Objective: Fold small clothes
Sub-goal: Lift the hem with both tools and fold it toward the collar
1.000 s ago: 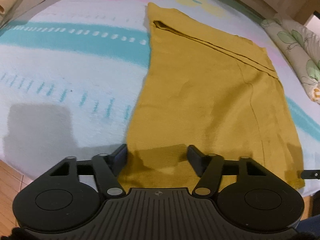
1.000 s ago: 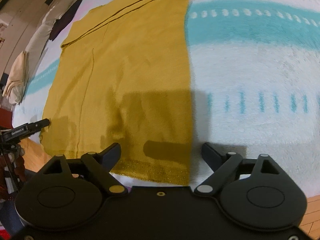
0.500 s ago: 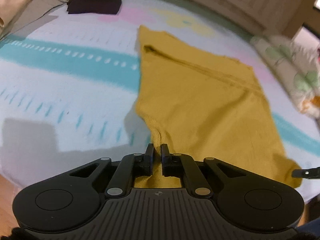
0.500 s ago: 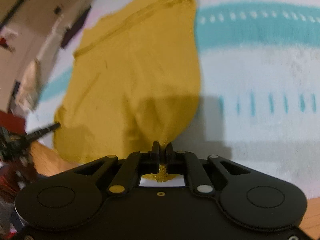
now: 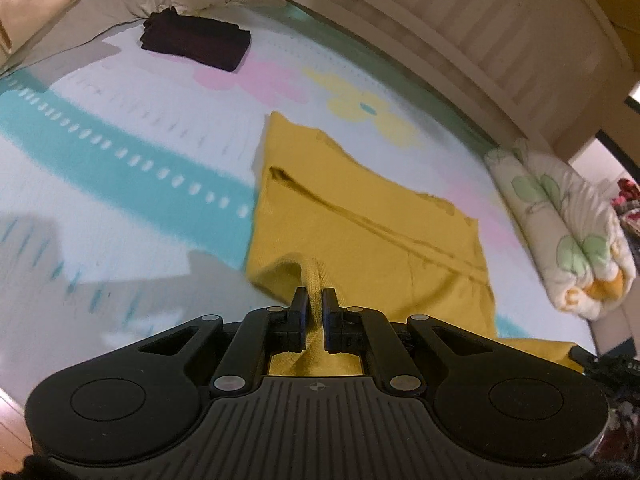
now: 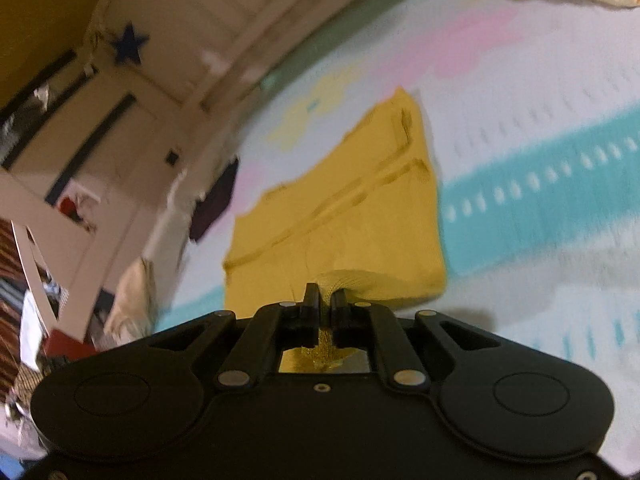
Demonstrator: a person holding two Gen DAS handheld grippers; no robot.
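We see the left gripper (image 5: 315, 300) clamped on the near hem of the yellow garment (image 5: 360, 216), lifted off the bedspread (image 5: 120, 128). The right gripper (image 6: 326, 300) pinches the hem's other corner. The garment's far part lies flat. A dark folded cloth (image 5: 196, 42) sits well beyond.
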